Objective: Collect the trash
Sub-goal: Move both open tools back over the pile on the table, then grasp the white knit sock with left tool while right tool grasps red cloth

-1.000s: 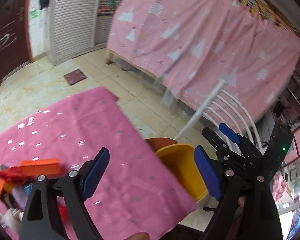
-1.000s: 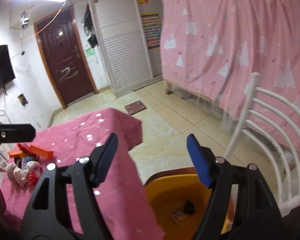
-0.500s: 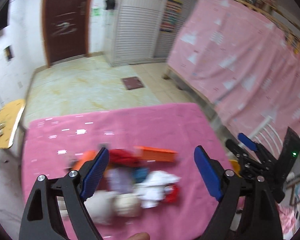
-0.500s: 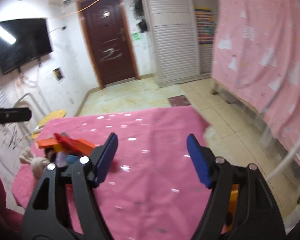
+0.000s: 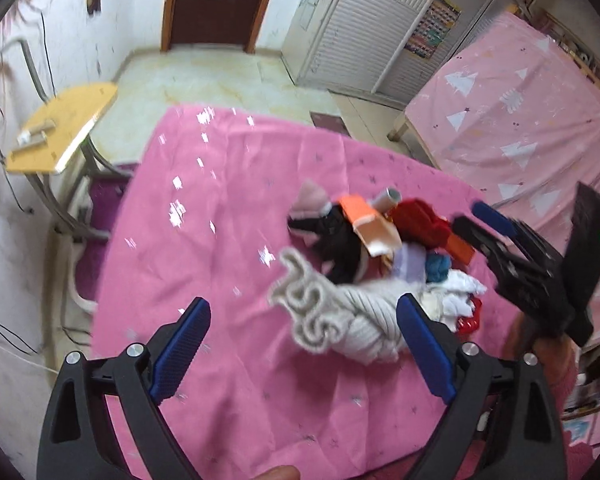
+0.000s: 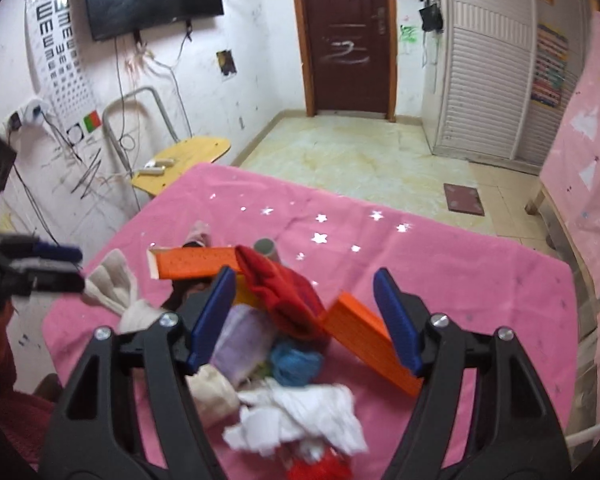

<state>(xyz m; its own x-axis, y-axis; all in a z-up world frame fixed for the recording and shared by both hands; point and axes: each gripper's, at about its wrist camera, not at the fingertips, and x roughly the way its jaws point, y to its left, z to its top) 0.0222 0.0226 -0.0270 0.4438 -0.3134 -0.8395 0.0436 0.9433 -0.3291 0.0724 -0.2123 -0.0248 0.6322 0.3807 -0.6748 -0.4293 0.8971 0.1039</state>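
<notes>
On pink cloth: 2 orange boxes, 1 red rag.

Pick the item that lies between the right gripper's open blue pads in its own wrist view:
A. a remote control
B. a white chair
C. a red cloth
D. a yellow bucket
C: in the right wrist view the red cloth sits on the pile between the open, empty pads of the right gripper, beside an orange box.

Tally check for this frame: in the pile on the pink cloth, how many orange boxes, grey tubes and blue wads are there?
orange boxes: 2
grey tube: 1
blue wad: 1
Total: 4
</notes>
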